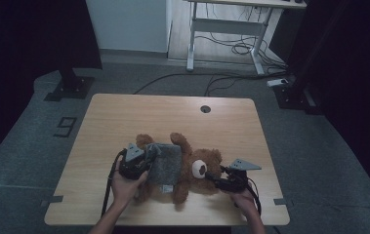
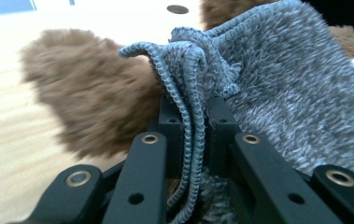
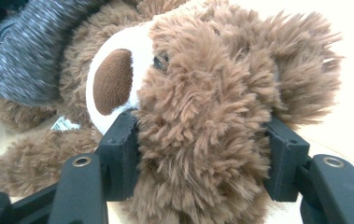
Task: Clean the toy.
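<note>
Teddy bear (image 1: 192, 168): we see it lying on its back on the near half of the table, legs toward the left, head toward the right.
Grey knitted garment (image 1: 165, 163): we find it drawn over the bear's body, between the two grippers.
Left gripper (image 1: 141, 163): we see its jaws closed tight on a bunched edge of the grey knitted garment (image 2: 191, 93), the folds pinched between the pads, just beside a brown furry limb.
Right gripper (image 1: 216, 181): we see its jaws about half apart, pressed on either side of the bear's head (image 3: 202, 107), fur bulging between them.
Table (image 1: 124, 117): we note a light wooden top with a round cable hole (image 1: 205, 108) near the far edge.
Room: we see grey carpet, a "9" marked on the floor (image 1: 65, 126) at left, a white desk frame (image 1: 231, 29) behind with cables (image 1: 231, 48) beneath it, and dark stands on both sides.
Containers: we see none on the table.
</note>
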A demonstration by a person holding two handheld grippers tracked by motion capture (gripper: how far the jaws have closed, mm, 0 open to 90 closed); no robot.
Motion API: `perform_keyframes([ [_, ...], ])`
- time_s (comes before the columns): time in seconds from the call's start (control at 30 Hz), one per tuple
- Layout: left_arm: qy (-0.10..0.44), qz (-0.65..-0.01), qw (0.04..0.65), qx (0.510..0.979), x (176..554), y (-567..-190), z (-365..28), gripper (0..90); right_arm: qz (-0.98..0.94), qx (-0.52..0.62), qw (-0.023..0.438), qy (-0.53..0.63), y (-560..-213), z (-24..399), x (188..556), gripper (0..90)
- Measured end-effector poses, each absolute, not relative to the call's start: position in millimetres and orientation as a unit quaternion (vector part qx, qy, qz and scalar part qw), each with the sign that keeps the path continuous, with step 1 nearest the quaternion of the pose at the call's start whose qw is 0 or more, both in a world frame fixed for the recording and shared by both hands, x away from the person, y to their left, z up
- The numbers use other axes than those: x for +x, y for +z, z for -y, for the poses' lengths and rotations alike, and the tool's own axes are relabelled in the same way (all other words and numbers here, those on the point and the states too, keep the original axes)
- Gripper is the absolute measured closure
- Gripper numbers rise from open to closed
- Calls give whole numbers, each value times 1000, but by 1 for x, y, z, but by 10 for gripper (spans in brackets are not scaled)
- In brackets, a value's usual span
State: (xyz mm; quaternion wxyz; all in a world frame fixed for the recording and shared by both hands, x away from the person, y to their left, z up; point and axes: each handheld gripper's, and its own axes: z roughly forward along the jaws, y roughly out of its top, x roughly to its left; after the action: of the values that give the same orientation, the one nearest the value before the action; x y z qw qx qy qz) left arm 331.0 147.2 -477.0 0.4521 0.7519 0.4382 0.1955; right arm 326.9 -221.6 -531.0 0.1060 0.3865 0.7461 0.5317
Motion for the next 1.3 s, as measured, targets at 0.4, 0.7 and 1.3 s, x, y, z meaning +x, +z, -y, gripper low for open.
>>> perform_keyframes([
  [0.4, 156, -376, 489, 772, 333, -449, -71, 802, -743, 391, 103, 534, -532, 223, 328, 392],
  [0.7, 131, -311, 488, 805, 341, -435, 24, 803, -743, 390, 104, 535, -532, 223, 328, 393],
  [1.3, 157, -351, 444, 810, 358, -462, 9, 804, -742, 392, 108, 533, -534, 222, 328, 392],
])
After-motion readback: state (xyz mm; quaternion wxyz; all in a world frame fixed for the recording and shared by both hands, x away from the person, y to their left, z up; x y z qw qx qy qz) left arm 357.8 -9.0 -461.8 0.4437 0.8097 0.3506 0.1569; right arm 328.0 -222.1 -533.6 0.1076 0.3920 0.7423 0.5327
